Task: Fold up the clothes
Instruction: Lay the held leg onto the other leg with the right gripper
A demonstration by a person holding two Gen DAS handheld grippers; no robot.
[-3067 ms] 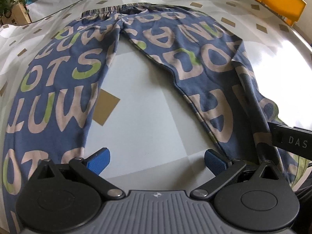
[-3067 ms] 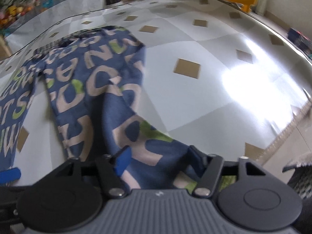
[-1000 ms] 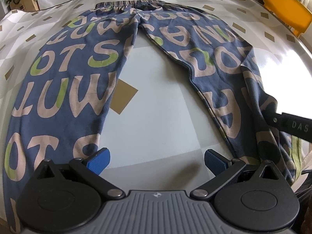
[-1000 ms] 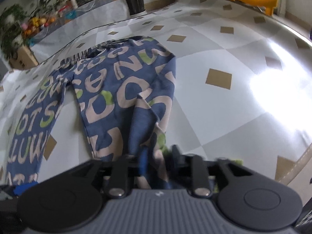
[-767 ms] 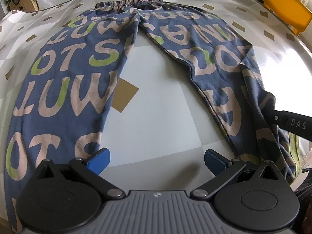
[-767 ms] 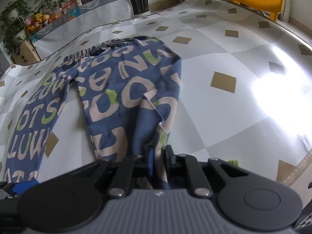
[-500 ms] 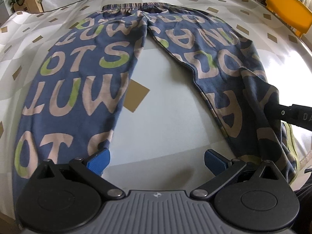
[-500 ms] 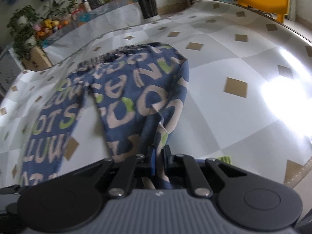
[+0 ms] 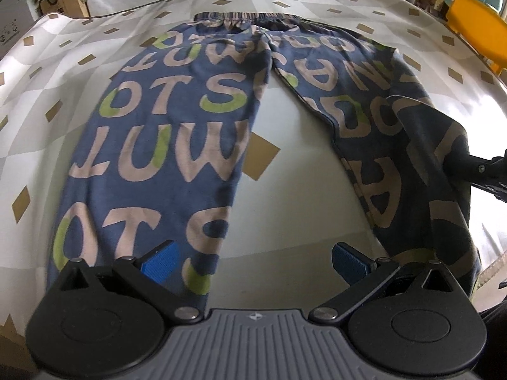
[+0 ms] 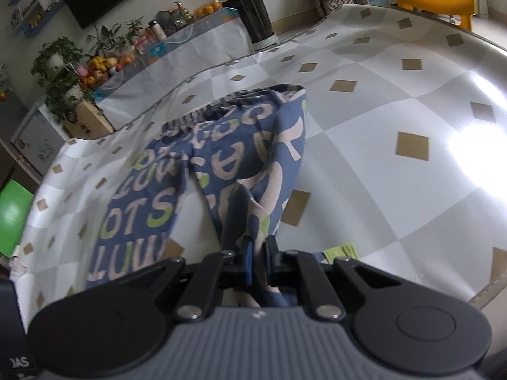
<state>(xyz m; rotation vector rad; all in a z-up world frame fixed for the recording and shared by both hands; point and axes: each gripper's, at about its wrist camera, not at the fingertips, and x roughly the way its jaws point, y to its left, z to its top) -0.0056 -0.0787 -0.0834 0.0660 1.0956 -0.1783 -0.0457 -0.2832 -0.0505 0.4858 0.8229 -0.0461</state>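
Lying flat on the glossy checked table (image 9: pixel 301 196), the soft blue trousers (image 9: pixel 164 145) (printed with big beige and green letters) spread their two legs apart, waistband at the far edge. The right claw (image 10: pixel 257 259) is clamped on a raised fold of one leg's cloth, while the left claw (image 9: pixel 253 261) gapes wide, gripping nothing.
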